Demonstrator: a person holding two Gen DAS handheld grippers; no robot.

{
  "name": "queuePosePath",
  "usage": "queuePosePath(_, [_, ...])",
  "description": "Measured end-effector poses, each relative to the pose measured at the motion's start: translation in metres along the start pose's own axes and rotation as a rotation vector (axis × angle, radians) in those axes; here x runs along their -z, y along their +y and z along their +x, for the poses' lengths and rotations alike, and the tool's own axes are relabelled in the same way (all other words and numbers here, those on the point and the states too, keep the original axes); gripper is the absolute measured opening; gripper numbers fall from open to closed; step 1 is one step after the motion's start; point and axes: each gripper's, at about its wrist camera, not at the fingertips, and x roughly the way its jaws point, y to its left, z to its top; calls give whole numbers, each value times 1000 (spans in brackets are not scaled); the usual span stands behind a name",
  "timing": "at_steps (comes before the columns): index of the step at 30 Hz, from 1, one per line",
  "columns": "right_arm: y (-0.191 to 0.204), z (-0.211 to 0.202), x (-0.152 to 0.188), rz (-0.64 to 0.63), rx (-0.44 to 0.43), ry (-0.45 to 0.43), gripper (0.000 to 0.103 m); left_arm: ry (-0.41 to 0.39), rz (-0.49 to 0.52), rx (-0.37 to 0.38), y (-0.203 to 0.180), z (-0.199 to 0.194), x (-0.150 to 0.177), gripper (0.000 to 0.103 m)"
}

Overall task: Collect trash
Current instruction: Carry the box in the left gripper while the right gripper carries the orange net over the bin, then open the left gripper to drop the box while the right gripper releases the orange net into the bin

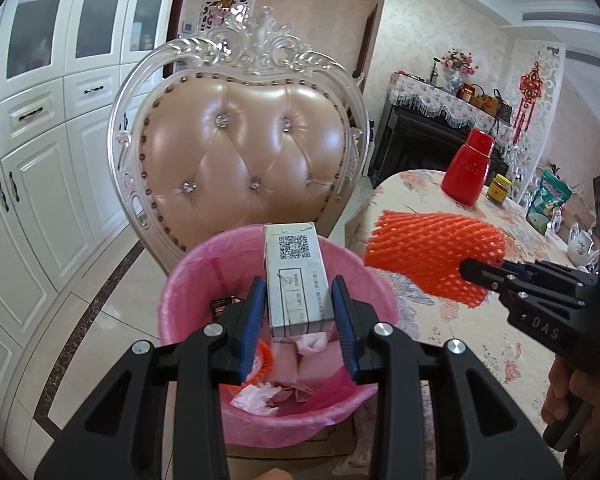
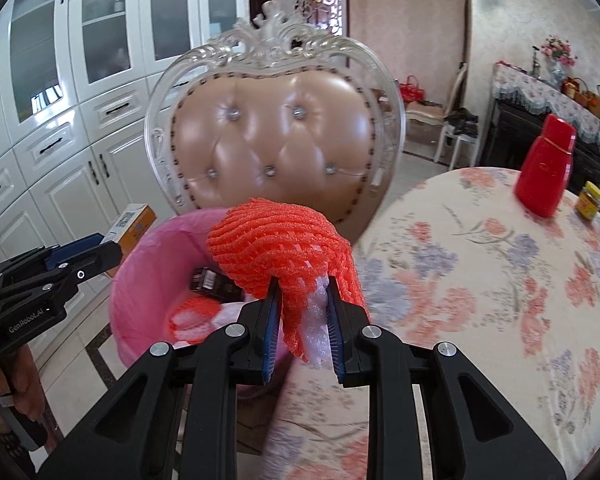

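Note:
My left gripper [image 1: 300,300] is shut on a small grey cardboard box [image 1: 298,276] with a QR code and holds it upright over the pink-lined trash bin [image 1: 180,292]. The bin [image 2: 140,280] holds paper scraps, orange net and a dark packet [image 2: 212,282]. My right gripper [image 2: 302,312] is shut on an orange foam fruit net [image 2: 280,244] with white foam inside, held at the bin's right rim beside the table edge. The right gripper [image 1: 484,272] with the net [image 1: 432,248] also shows in the left wrist view, and the left gripper [image 2: 96,254] with the box [image 2: 134,224] in the right wrist view.
A pink tufted chair [image 1: 244,152] stands right behind the bin. The floral-cloth table [image 2: 480,280] is to the right, with a red bottle [image 2: 546,166] and a small yellow-lidded jar [image 2: 590,200]. White cabinets [image 1: 32,160] line the left wall. The bin sits on a cardboard box [image 1: 300,448].

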Motion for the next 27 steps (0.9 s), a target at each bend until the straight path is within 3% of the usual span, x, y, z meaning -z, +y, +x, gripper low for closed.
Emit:
queuePosePath(15, [53,46,-11,-57,-94,70,24,4,-62,-8,35,1,-4,34])
queuePosePath(16, [55,48,-12,-60,-98,73,26,5,-73,-1,39,2,-5,34])
queuePosePath(19, [59,51,-12,-73,-101,75,39,10,-98,15,45,4,-5,49])
queuePosePath(22, [60,52,-12,-77,-99,70,56,18,-98,13,47,6,-4,50])
queuePosePath(27, [56,49,-7,-65,-91,69,57,22,-96,-4,48,1,0,61])
